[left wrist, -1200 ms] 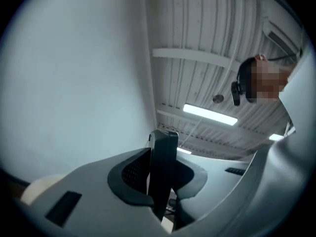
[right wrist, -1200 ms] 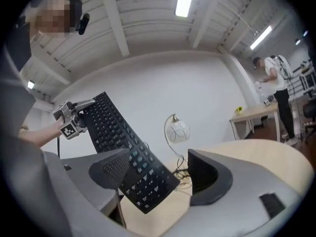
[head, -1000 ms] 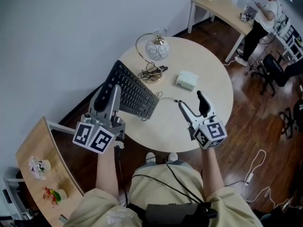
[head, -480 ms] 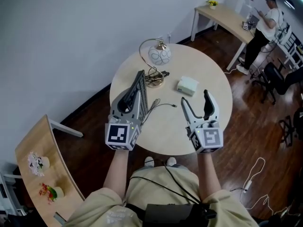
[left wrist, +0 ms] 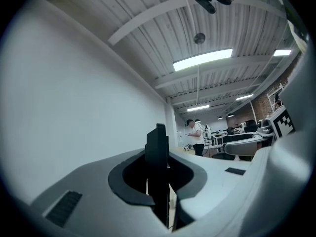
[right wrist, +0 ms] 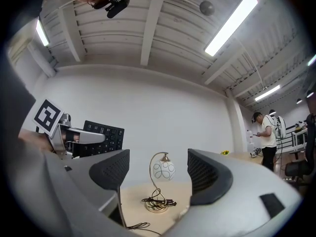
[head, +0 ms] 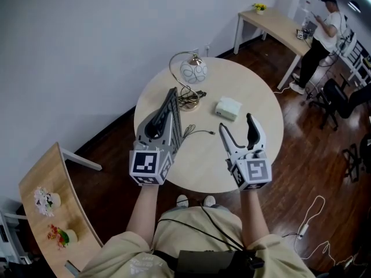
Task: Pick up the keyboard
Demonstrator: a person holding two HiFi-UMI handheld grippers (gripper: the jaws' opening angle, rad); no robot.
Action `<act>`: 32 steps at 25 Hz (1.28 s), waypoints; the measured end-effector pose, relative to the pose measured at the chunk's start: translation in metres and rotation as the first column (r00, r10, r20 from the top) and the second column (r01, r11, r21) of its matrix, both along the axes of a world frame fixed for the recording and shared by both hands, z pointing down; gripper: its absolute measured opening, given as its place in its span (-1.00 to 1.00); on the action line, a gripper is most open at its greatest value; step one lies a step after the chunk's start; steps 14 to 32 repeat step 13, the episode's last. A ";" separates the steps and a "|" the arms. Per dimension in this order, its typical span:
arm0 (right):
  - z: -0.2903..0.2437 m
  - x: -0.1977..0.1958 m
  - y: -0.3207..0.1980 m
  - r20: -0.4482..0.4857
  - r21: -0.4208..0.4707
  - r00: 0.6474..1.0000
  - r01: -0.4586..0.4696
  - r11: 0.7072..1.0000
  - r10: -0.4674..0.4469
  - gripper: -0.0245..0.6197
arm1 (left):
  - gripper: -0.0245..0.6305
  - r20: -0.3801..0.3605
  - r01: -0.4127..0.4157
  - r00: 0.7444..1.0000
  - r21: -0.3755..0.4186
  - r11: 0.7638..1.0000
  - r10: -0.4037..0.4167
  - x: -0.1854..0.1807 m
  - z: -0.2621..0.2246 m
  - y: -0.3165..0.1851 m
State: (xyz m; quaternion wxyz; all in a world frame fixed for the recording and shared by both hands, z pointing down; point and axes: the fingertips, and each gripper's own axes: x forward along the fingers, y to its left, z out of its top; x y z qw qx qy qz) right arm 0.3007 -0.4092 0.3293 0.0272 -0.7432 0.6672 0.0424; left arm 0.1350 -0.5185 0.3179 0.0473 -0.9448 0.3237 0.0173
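The black keyboard (head: 172, 104) hangs above the left part of the round table (head: 249, 161), turned up on its long edge. My left gripper (head: 161, 116) is shut on its near end. In the left gripper view the keyboard (left wrist: 159, 181) shows as a thin dark slab clamped between the jaws of the left gripper (left wrist: 159, 149). Its thin cable (head: 200, 133) trails onto the tabletop. My right gripper (head: 236, 124) hovers over the table's near right part, open with nothing between its fingers. From the right gripper (right wrist: 158, 168) the keyboard (right wrist: 101, 138) appears at the left, keys facing the camera.
A desk lamp (head: 193, 71) with a white globe and coiled cord stands at the table's far side, and a small white box (head: 228, 106) lies to its right. A wooden shelf (head: 43, 196) is at the lower left. A person (head: 322, 28) stands by a far desk.
The left gripper has rolled the keyboard from lying tilted over the table's left rim up onto its edge and brought it rightwards. The right gripper has risen a little.
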 end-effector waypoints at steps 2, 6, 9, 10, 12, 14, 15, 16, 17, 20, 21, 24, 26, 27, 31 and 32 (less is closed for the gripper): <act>0.002 0.003 0.000 0.003 0.002 1.000 -0.002 1.000 0.002 0.28 | -0.76 0.006 0.008 1.000 -0.006 1.000 -0.008 0.000 0.001 -0.002; 0.009 0.007 0.001 -0.007 -0.004 1.000 -0.001 1.000 0.001 0.28 | -0.76 0.006 0.025 1.000 -0.033 0.999 -0.025 -0.002 0.007 -0.004; 0.010 0.012 0.001 -0.006 -0.006 1.000 -0.004 1.000 0.004 0.28 | -0.76 0.021 0.018 1.000 -0.042 0.999 -0.017 0.003 0.013 -0.003; 0.009 0.014 0.001 -0.006 -0.007 1.000 -0.004 1.000 0.004 0.28 | -0.76 0.027 0.016 1.000 -0.043 0.999 -0.015 0.005 0.016 -0.003; 0.008 0.016 0.001 -0.006 -0.010 1.000 -0.004 1.000 0.004 0.28 | -0.76 0.038 0.014 0.999 -0.044 0.999 -0.012 0.009 0.020 -0.001; 0.007 0.017 0.001 -0.006 -0.011 1.000 -0.003 1.000 0.003 0.28 | -0.76 0.043 0.014 0.999 -0.044 0.999 -0.012 0.010 0.023 0.000; 0.007 0.017 0.001 -0.006 -0.011 1.000 -0.003 1.000 0.003 0.28 | -0.76 0.043 0.014 0.999 -0.044 0.999 -0.012 0.010 0.023 0.000; 0.007 0.017 0.001 -0.006 -0.011 1.000 -0.003 1.000 0.003 0.28 | -0.76 0.043 0.014 0.999 -0.044 0.999 -0.012 0.010 0.023 0.000; 0.007 0.017 0.001 -0.006 -0.011 1.000 -0.003 1.000 0.003 0.28 | -0.76 0.043 0.014 0.999 -0.044 0.999 -0.012 0.010 0.023 0.000; 0.007 0.017 0.001 -0.006 -0.011 1.000 -0.003 1.000 0.003 0.28 | -0.76 0.043 0.014 0.999 -0.044 0.999 -0.012 0.010 0.023 0.000; 0.007 0.017 0.001 -0.006 -0.011 1.000 -0.003 1.000 0.003 0.28 | -0.76 0.043 0.014 0.999 -0.044 0.999 -0.012 0.010 0.023 0.000; 0.007 0.017 0.001 -0.006 -0.011 1.000 -0.003 1.000 0.003 0.28 | -0.76 0.043 0.014 0.999 -0.044 0.999 -0.012 0.010 0.023 0.000; 0.007 0.017 0.001 -0.006 -0.011 1.000 -0.003 1.000 0.003 0.28 | -0.76 0.043 0.014 0.999 -0.044 0.999 -0.012 0.010 0.023 0.000; 0.007 0.017 0.001 -0.006 -0.011 1.000 -0.003 1.000 0.003 0.28 | -0.76 0.043 0.014 0.999 -0.044 0.999 -0.012 0.010 0.023 0.000; 0.007 0.017 0.001 -0.006 -0.011 1.000 -0.003 1.000 0.003 0.28 | -0.76 0.043 0.014 0.999 -0.044 0.999 -0.012 0.010 0.023 0.000; 0.007 0.017 0.001 -0.006 -0.011 1.000 -0.003 1.000 0.003 0.28 | -0.76 0.043 0.014 0.999 -0.044 0.999 -0.012 0.010 0.023 0.000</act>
